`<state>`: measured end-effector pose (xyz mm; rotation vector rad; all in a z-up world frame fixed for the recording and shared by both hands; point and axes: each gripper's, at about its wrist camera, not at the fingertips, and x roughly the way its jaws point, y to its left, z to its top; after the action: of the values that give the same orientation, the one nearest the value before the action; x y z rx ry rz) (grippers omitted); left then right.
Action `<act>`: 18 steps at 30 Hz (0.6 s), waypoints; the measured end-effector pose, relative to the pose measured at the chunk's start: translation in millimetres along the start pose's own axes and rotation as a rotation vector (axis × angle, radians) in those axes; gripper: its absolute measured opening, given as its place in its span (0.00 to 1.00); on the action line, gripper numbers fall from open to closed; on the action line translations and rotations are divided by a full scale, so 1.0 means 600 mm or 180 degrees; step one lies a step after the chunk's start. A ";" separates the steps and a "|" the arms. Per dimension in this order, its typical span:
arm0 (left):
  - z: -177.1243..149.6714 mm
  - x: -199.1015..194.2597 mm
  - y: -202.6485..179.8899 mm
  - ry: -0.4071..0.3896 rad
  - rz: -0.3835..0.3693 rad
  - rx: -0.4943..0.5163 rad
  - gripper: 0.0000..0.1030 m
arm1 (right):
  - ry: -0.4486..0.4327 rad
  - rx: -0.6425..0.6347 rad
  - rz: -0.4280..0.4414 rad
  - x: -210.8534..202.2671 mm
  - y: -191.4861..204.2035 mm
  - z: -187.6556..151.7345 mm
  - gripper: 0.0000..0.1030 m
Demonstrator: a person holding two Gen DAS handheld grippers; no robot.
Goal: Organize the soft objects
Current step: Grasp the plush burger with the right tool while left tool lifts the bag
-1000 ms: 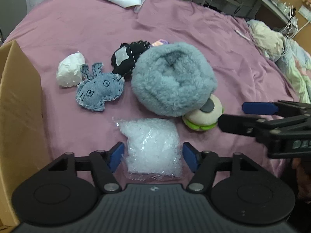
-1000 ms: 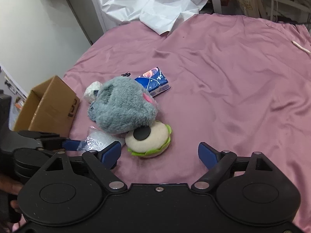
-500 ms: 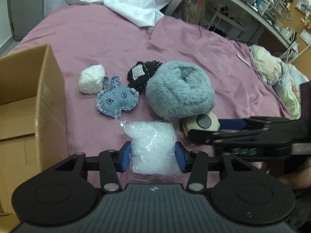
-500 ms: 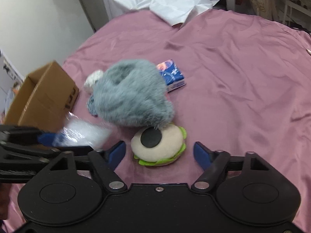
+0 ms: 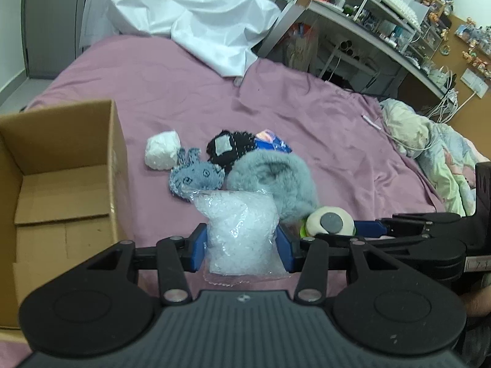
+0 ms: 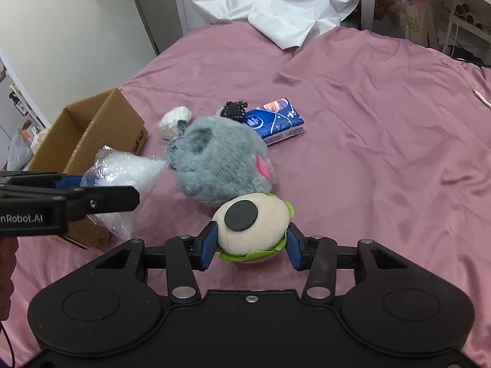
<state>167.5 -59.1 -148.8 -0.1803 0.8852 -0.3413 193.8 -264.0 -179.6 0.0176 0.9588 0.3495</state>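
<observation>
Left wrist: bag inside hand-held gripper (pinched).

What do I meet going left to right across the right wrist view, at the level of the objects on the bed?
Cardboard box → clear plastic bag held in the left gripper → grey furry plush → blue tissue pack. The burger plush in the right gripper sits nearer, below the grey plush.

Left gripper is showing partly cut-off white lettering "nRobot.AI" on its black side, beside the cardboard box; nothing else readable.
</observation>
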 end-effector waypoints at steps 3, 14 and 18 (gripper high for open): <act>0.001 -0.020 0.002 -0.0085 -0.0005 -0.0011 0.45 | -0.0088 0.0032 0.0040 -0.014 0.008 -0.002 0.44; -0.004 -0.091 0.026 -0.0307 0.0130 -0.0036 0.45 | -0.0403 -0.0022 0.0146 -0.068 0.062 0.019 0.44; -0.006 -0.113 0.046 -0.0364 0.0209 -0.0059 0.45 | -0.0510 -0.0045 0.0242 -0.086 0.089 0.029 0.44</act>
<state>131.1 -8.6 -109.7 -0.1856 0.7797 -0.2593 165.6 -226.7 -119.5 0.0683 0.7985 0.4189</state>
